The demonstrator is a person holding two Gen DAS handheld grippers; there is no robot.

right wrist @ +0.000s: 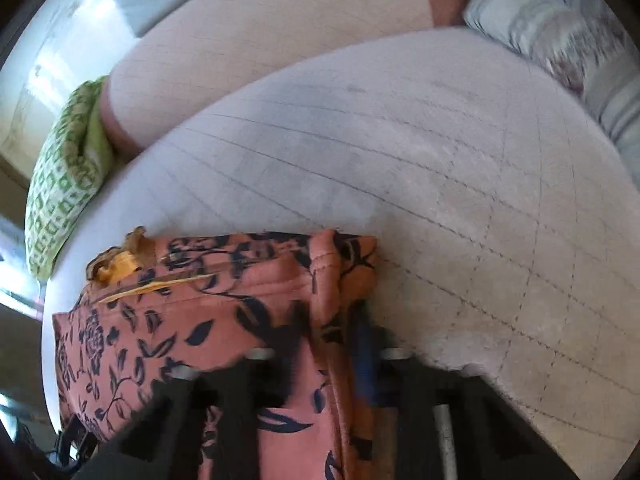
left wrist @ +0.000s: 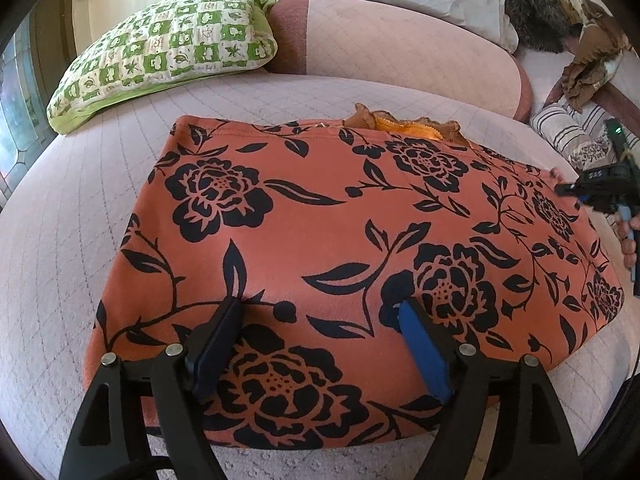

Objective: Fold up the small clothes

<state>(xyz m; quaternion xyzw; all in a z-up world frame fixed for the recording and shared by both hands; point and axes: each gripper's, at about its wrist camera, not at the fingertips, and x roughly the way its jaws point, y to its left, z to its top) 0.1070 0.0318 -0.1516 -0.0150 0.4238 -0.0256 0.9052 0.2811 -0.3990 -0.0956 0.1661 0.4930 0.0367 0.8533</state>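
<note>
An orange garment (left wrist: 320, 208) with black flowers lies flat on the quilted bed (left wrist: 280, 96). A frilled yellow-orange piece (left wrist: 400, 124) peeks out at its far edge. My left gripper (left wrist: 320, 304) hovers open over the garment's near edge, with nothing pinched between the fingers. At the garment's right edge sits my right gripper (left wrist: 564, 190), held by a hand. In the blurred right wrist view the right gripper (right wrist: 340, 332) looks shut on a folded strip at the corner of the garment (right wrist: 200, 300). The yellow piece (right wrist: 120, 264) shows to the left there.
A green checked pillow (left wrist: 168, 52) lies at the back left, also seen as the pillow (right wrist: 60, 184). A pink bolster (left wrist: 400, 40) runs along the back. Striped cloth (left wrist: 572, 136) and brown clothes (left wrist: 592, 60) are piled at the right.
</note>
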